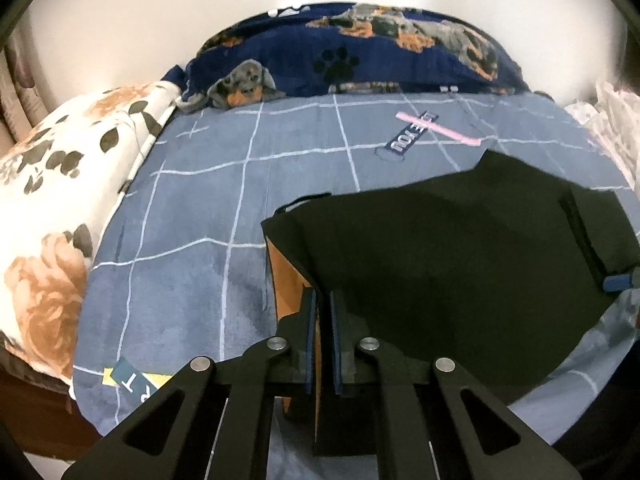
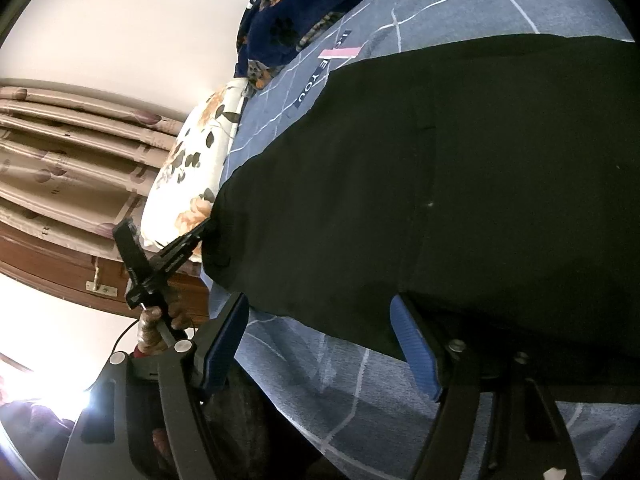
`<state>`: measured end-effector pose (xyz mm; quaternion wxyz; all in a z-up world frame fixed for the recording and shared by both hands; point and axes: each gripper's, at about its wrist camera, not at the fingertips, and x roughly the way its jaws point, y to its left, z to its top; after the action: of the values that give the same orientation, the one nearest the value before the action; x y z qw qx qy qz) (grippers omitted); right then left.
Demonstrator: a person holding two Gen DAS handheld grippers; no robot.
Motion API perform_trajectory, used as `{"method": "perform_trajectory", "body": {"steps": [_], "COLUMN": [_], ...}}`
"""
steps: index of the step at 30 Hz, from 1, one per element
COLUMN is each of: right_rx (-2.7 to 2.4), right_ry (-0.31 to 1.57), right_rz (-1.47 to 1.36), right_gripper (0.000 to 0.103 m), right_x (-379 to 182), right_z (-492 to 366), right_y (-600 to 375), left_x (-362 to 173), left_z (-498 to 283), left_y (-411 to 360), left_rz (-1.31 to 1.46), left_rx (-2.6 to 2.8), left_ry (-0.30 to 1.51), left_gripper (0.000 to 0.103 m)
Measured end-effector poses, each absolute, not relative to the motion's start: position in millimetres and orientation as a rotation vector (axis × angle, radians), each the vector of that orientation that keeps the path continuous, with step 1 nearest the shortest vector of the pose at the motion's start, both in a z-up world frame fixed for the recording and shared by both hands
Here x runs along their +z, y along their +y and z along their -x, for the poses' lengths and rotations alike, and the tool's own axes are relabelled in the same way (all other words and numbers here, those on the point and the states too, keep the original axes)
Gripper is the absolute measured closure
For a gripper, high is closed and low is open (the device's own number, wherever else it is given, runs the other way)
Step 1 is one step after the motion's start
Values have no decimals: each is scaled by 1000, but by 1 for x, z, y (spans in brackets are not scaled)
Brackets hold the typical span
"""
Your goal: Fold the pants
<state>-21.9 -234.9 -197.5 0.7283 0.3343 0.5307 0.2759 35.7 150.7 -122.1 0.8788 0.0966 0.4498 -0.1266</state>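
The black pants (image 1: 460, 248) lie partly lifted over the blue checked bed sheet (image 1: 200, 208). My left gripper (image 1: 322, 300) is shut on the near left edge of the pants, whose orange-brown lining (image 1: 286, 280) shows beside the fingers. In the right wrist view the pants (image 2: 440, 184) fill the middle and right. My right gripper (image 2: 320, 320) is open, its blue pads (image 2: 416, 348) wide apart at the pants' near edge; the right finger lies under the cloth. The left gripper also shows in the right wrist view (image 2: 208, 226), pinching the pants' corner.
A floral pillow (image 1: 60, 200) lies at the bed's left. A dark blue dog-print blanket (image 1: 360, 52) sits at the head. A pink strip (image 1: 436, 128) lies on the sheet. Curtains (image 2: 72, 152) and a wooden frame (image 2: 60, 276) stand beside the bed.
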Motion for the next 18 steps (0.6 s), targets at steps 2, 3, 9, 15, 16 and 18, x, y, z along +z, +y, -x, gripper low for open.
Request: {"method": "perform_trajectory", "body": {"steps": [2,3,9,15,16,18], "right_rx": [608,609,611,617,618,620], "right_ry": [1169,1168,1163,1154,1154,1149], "right_rz": [-737,-738,-739,-741,-741,-742], "right_gripper": [31,31,31,31,31,31], "right_x": [-197,-197,-196,-195,-195,-195], "right_z": [22,22,19,17,17,16], "right_y": [-235,-234,-230,-229,-229,-227], "left_x": [-114,-110,-85,-65,-63,-58], "left_z": [-33,-31,-23,-20,-20,-20], "left_y": [148,147,137,135,135,136], "left_rz": [-191,-189,-137,-36,-16,25], "left_rx": [-273,-278,-321,-361,-370,-385], "left_ry": [922,916,874,856,856,855], "left_gripper": [96,96,96,96,96,96]}}
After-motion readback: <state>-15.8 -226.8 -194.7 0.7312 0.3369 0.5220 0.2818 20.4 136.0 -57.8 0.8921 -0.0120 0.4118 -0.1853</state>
